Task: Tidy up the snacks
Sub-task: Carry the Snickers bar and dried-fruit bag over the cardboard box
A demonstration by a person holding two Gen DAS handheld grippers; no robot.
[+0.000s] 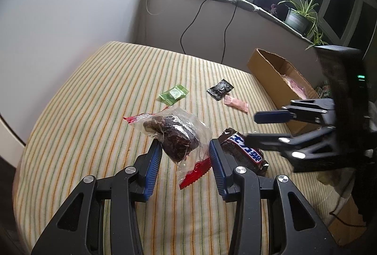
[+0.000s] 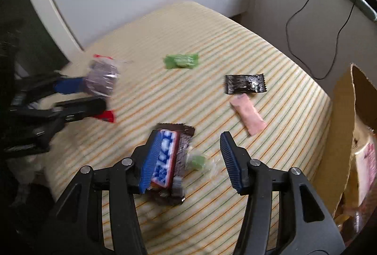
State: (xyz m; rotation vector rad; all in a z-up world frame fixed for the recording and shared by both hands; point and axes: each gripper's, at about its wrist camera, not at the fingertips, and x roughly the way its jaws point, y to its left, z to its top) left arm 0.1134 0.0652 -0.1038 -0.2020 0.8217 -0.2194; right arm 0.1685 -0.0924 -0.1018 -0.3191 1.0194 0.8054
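A clear bag of dark brown snacks (image 1: 173, 134) with red ends lies between the fingers of my left gripper (image 1: 186, 149), which is open around it; whether the pads touch it is unclear. The bag also shows in the right wrist view (image 2: 102, 80). A Snickers bar (image 1: 245, 151) lies to its right. My right gripper (image 2: 186, 144) is open above the Snickers bar (image 2: 168, 160) and a small green candy (image 2: 198, 162). A green packet (image 1: 174, 94), a black packet (image 1: 220, 89) and a pink packet (image 1: 236, 103) lie farther back on the striped cloth (image 1: 94, 90).
An open cardboard box (image 1: 278, 80) with snacks inside stands at the right edge of the surface, also in the right wrist view (image 2: 341, 127). A wall and a ledge with cables, a ring light and a plant (image 1: 299, 17) are behind.
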